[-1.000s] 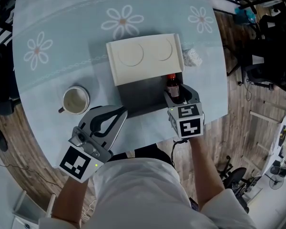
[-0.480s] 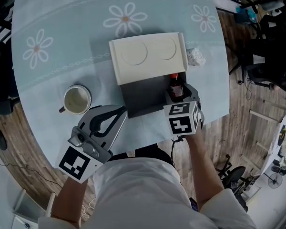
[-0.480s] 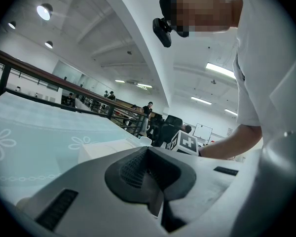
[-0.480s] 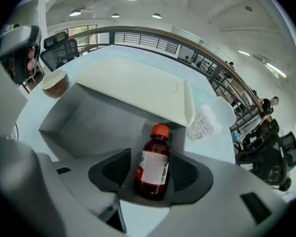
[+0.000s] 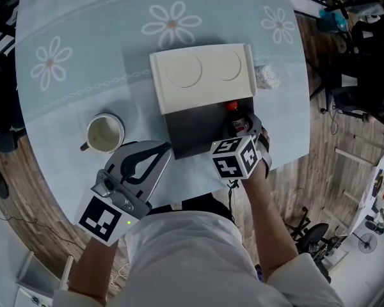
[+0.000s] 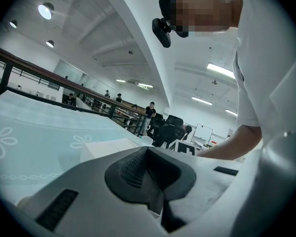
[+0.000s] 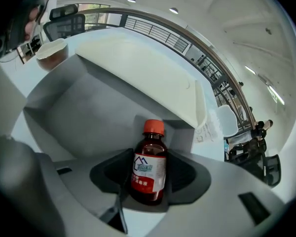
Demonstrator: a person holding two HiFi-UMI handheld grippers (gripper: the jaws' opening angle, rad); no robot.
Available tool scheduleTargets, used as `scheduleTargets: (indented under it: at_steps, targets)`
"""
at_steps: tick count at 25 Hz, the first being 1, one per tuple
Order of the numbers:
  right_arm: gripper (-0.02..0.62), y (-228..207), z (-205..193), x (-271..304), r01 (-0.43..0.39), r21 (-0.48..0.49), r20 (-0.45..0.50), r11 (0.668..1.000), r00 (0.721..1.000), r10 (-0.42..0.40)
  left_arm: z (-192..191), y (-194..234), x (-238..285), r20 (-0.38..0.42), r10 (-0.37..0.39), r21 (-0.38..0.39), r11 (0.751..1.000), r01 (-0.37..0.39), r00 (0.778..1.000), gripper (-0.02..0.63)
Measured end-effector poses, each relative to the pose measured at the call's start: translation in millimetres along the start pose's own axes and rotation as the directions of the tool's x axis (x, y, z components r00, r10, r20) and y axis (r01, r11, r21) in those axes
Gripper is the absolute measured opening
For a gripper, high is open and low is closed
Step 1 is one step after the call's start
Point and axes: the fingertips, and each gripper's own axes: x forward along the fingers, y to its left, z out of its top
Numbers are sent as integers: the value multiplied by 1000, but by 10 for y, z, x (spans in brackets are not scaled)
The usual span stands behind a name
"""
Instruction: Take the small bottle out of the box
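A cream mug [image 5: 104, 133] stands on the pale blue flowered tablecloth [image 5: 83, 43], up and to the left of the left gripper [image 5: 162, 149] and apart from it. That gripper lies nearly level over the table's near edge. Its bare forearm comes in from the lower left, and its marker face is turned up to the head view. Its jaws are pressed together with nothing between them, and their tips point at the near left corner of the grey box [image 5: 192, 130], just beside it.

The box's cream lid [image 5: 201, 75] stands thrown back on the far side of both grippers. The right gripper [image 5: 240, 126] points steeply down into the box's near right corner. Its marker cube is rolled a little toward the left (two faces show), and the forearm [image 5: 269, 216] runs straight back to a white short sleeve.

Its jaws have just been closing and now clasp the small bottle [image 7: 149, 169], pads against both sides. The bottle is brown with an orange cap and a white-and-red label. It stands upright inside the box; whether its base rests on the floor there cannot be told.

A small white printed packet [image 5: 265, 77] lies beyond the right gripper, outside the box beside the lid's right edge.
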Motion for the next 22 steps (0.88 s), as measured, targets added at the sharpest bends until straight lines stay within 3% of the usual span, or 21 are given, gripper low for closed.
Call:
scheduleTargets:
  at_steps: [22]
  targets:
    - [218,-38,120,-275,-120,73,136,990,985,109,148,-147,63,-2,18,43,999,-18,1000,6]
